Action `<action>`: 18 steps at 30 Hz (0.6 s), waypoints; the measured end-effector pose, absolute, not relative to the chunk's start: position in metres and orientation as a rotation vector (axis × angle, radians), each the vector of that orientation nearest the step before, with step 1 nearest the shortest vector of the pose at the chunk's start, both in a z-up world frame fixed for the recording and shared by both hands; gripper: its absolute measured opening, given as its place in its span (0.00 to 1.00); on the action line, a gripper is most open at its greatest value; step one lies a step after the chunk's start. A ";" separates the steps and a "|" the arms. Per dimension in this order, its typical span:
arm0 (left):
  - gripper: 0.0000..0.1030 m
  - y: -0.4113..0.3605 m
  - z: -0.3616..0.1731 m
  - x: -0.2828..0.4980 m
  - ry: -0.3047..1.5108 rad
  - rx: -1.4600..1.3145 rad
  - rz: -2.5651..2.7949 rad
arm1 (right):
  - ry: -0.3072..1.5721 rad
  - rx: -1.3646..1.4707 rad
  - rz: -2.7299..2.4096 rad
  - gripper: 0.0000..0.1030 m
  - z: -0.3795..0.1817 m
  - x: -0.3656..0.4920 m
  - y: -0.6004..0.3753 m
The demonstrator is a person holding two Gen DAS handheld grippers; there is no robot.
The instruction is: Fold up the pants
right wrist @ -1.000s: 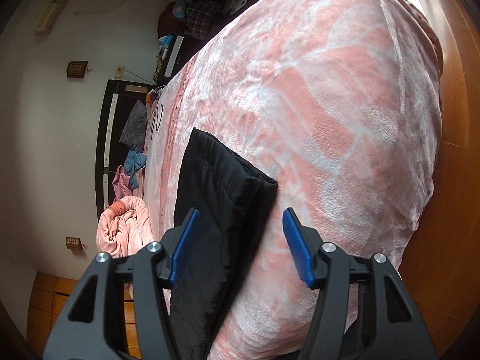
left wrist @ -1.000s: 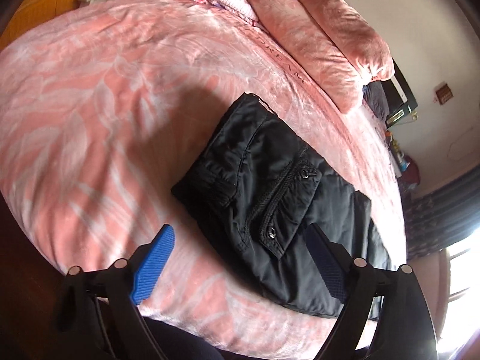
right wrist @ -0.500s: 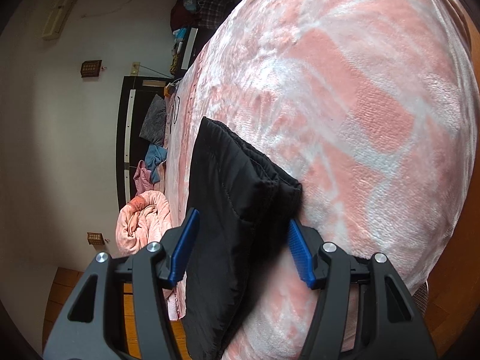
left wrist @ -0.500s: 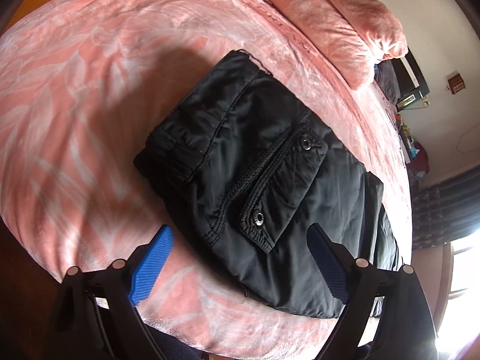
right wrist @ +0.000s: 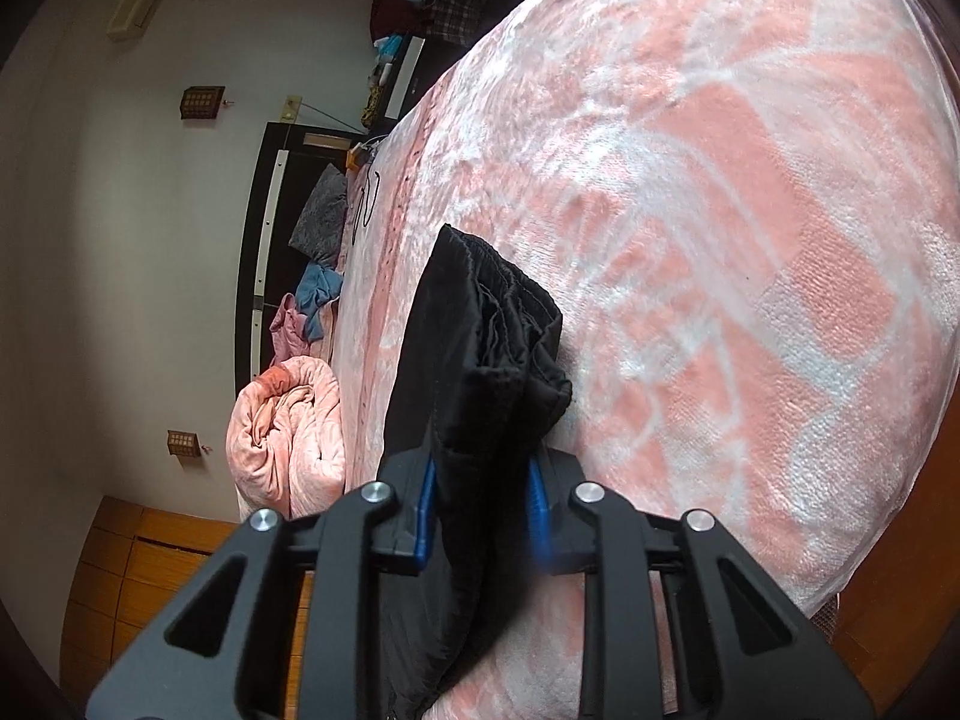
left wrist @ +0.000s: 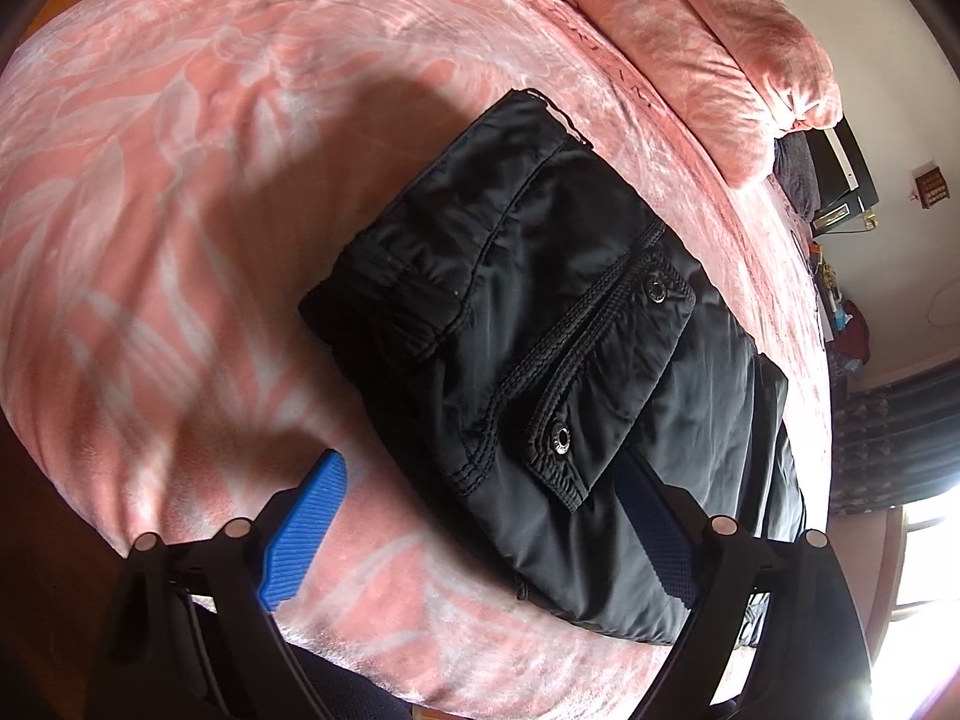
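Note:
Black pants (left wrist: 540, 330) lie folded into a thick rectangle on a pink patterned bedspread (left wrist: 180, 150). A flap pocket with two snaps faces up. My left gripper (left wrist: 480, 534) is open, its blue pads on either side of the near edge of the pants, not touching them. In the right wrist view the pants (right wrist: 480, 348) show edge-on as a stack of layers. My right gripper (right wrist: 483, 510) is shut on that stacked edge, the blue pads pressed against both sides of the fabric.
A rolled pink duvet (left wrist: 720, 30) lies along the far side of the bed; it also shows in the right wrist view (right wrist: 288, 426). A dark headboard (right wrist: 258, 252) with loose clothes stands behind. Wooden floor (right wrist: 138, 576) surrounds the bed. A bright window (left wrist: 918, 570) is at right.
My right gripper moved forward onto the folded edge of the pants and closed on it. My left gripper moved closer to the pants and stayed open.

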State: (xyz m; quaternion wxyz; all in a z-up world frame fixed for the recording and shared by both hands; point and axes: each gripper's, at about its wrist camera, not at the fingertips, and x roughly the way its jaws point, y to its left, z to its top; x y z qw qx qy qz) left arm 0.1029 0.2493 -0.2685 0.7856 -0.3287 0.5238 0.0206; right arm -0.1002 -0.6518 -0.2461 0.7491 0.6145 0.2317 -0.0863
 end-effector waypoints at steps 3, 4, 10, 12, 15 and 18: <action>0.89 0.250 -0.268 0.103 1.122 -0.708 0.038 | 0.519 1.302 -0.216 0.13 -0.235 -0.098 -0.648; 0.89 0.250 -0.269 0.103 1.121 -0.711 0.037 | 0.520 1.286 -0.218 0.12 -0.229 -0.097 -0.646; 0.89 0.254 -0.270 0.099 1.107 -0.733 0.019 | 0.536 1.150 -0.228 0.11 -0.179 -0.085 -0.627; 0.89 0.255 -0.271 0.097 1.104 -0.739 0.013 | 0.543 1.100 -0.232 0.11 -0.160 -0.080 -0.618; 0.89 0.255 -0.272 0.094 1.101 -0.736 0.002 | 0.542 1.039 -0.225 0.11 -0.136 -0.073 -0.604; 0.89 0.255 -0.272 0.091 1.094 -0.748 -0.010 | 0.544 0.984 -0.218 0.11 -0.115 -0.068 -0.590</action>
